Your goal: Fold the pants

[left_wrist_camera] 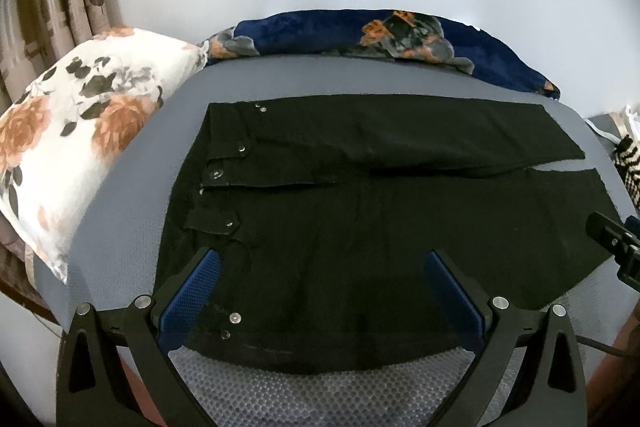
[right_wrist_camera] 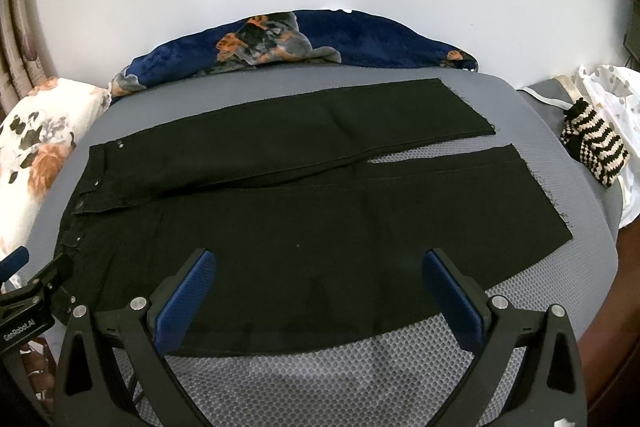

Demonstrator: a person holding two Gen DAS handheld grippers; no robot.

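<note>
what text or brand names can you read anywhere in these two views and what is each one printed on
"GenRobot.AI": white letters on the black body of the left gripper, seen at the lower left edge of the right wrist view.

No other text can be read. The black pants, the floral pillow and the striped knitted item show no words or labels, and the pants' metal snaps are too small to show any marking.

Left gripper [left_wrist_camera: 322, 279] and right gripper [right_wrist_camera: 318, 279]: black angular frames, blue dimpled finger pads [left_wrist_camera: 192, 295], silver round screws [left_wrist_camera: 142, 301]. White "GenRobot.AI" lettering on left gripper's body in right wrist view.
</note>
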